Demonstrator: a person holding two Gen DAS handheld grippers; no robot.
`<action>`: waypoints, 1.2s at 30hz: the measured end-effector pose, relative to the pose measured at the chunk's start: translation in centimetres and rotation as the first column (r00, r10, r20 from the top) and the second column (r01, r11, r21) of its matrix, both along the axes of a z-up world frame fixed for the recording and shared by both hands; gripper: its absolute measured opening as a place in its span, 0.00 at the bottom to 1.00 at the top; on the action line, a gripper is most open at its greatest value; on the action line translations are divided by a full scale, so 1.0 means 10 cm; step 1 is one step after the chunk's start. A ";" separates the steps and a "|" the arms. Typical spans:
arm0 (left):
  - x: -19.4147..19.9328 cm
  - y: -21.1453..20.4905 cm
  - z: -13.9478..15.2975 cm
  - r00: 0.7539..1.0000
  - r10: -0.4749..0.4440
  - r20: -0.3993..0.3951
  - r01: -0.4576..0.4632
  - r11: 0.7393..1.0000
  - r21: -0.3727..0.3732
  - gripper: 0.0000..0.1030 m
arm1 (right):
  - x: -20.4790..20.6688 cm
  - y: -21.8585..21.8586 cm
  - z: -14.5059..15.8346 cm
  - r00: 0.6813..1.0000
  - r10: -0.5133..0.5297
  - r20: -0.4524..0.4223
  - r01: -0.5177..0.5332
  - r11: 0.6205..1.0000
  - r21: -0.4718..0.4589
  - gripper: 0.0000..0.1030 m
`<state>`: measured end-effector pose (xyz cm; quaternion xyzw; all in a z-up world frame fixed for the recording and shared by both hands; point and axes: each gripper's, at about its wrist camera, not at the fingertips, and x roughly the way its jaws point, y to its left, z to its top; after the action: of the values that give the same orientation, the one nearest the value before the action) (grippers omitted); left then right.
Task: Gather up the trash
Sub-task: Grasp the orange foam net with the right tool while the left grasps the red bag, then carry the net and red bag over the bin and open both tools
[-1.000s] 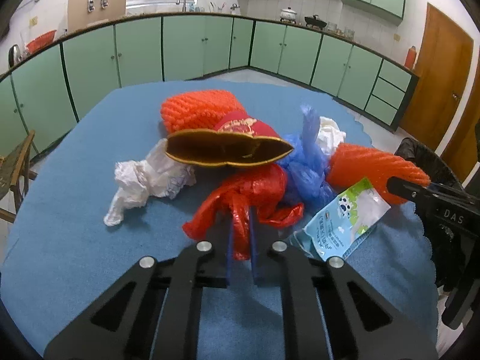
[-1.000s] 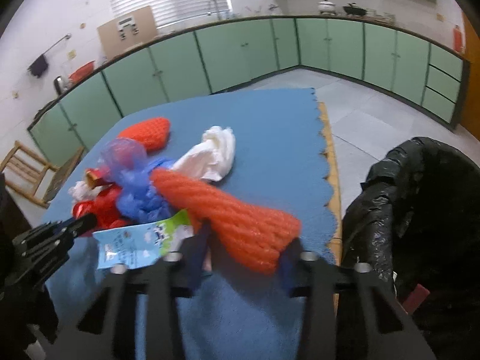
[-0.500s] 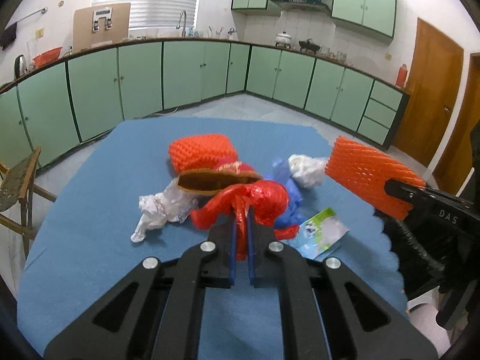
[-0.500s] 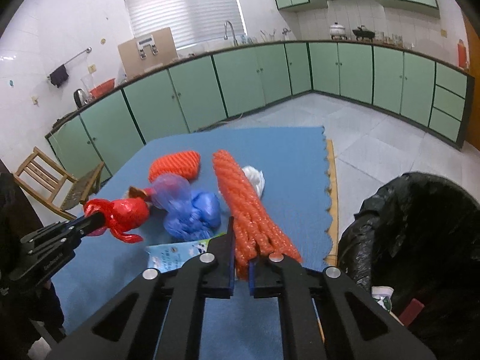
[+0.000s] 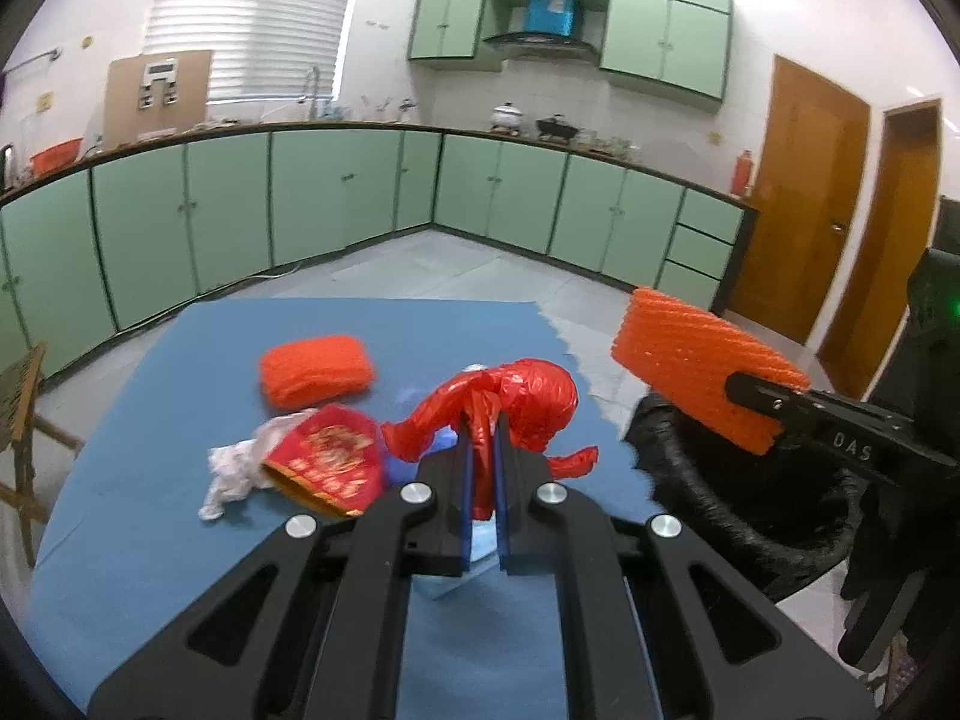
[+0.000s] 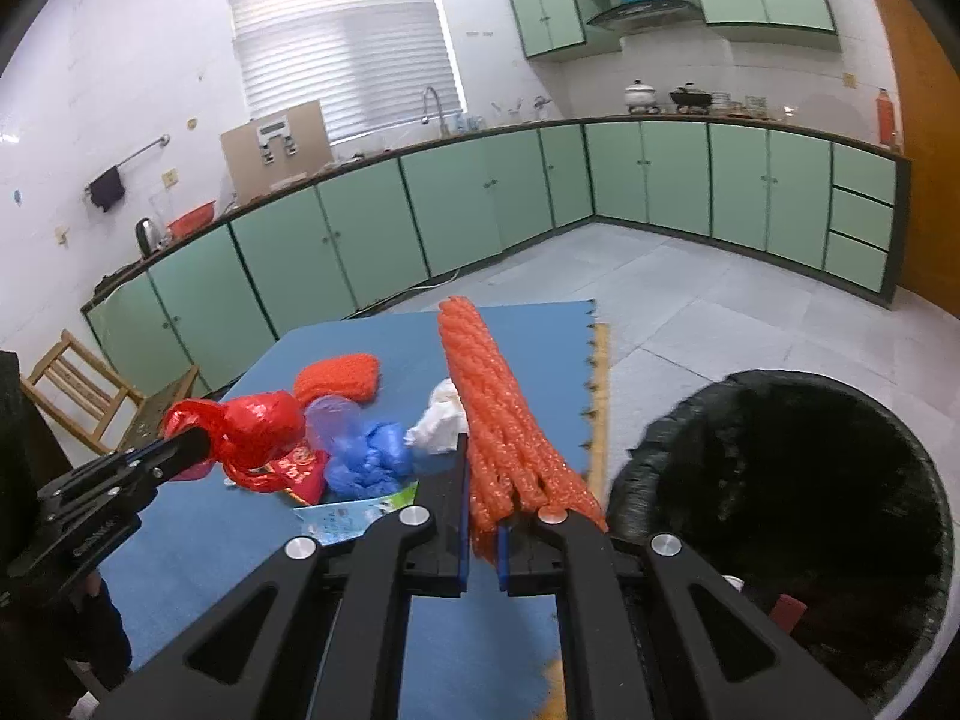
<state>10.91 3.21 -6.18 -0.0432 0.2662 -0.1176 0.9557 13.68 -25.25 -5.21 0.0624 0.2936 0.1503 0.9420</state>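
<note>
My left gripper [image 5: 482,468] is shut on a crumpled red plastic bag [image 5: 516,402], lifted above the blue mat [image 5: 150,408]. My right gripper [image 6: 482,516] is shut on a long orange foam net [image 6: 498,414], also raised; in the left wrist view this orange foam net [image 5: 690,360] hangs over the black-lined trash bin [image 5: 750,528]. On the mat lie a second orange foam net [image 5: 315,369], a red and gold envelope [image 5: 330,462], white crumpled paper [image 5: 234,471], a blue plastic bag [image 6: 369,462], a white wad [image 6: 441,420] and a milk pouch [image 6: 354,513].
The open trash bin [image 6: 780,480] stands on the floor right of the mat's jagged edge. A wooden chair [image 6: 90,390] is at the left. Green cabinets [image 5: 336,198] line the far walls, with tiled floor [image 6: 720,300] between.
Both grippers rose from the mat with their loads. The right one closed on the orange net and lifted it toward the bin. The red bag came up off the pile.
</note>
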 end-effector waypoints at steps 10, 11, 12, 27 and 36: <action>0.10 -0.76 -0.02 0.989 -0.146 0.019 0.146 0.989 -0.002 0.04 | -0.21 -0.72 0.03 0.989 -0.149 0.009 0.149 0.989 -0.003 0.06; 0.12 -0.85 -0.03 0.987 -0.161 0.020 0.161 0.987 -0.002 0.04 | -0.23 -0.78 0.03 0.987 -0.161 0.009 0.161 0.987 -0.003 0.06; 0.14 -0.94 -0.04 0.984 -0.175 0.020 0.175 0.985 -0.001 0.04 | -0.24 -0.84 0.03 0.984 -0.176 0.010 0.176 0.984 -0.003 0.06; 0.51 -2.19 -0.43 0.943 -0.331 -0.024 0.332 0.942 0.043 0.04 | -0.29 -1.75 -0.38 0.935 -0.340 -0.102 0.340 0.940 -0.022 0.08; 0.69 -2.46 -0.69 0.931 -0.350 -0.109 0.357 0.933 0.053 0.08 | -0.23 -1.94 -0.62 0.917 -0.355 -0.183 0.353 0.935 -0.044 0.29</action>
<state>17.79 -21.38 -13.06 0.0343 0.3201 -0.2756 0.9058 11.40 -44.67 -11.44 0.1236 0.3660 -0.0304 0.9219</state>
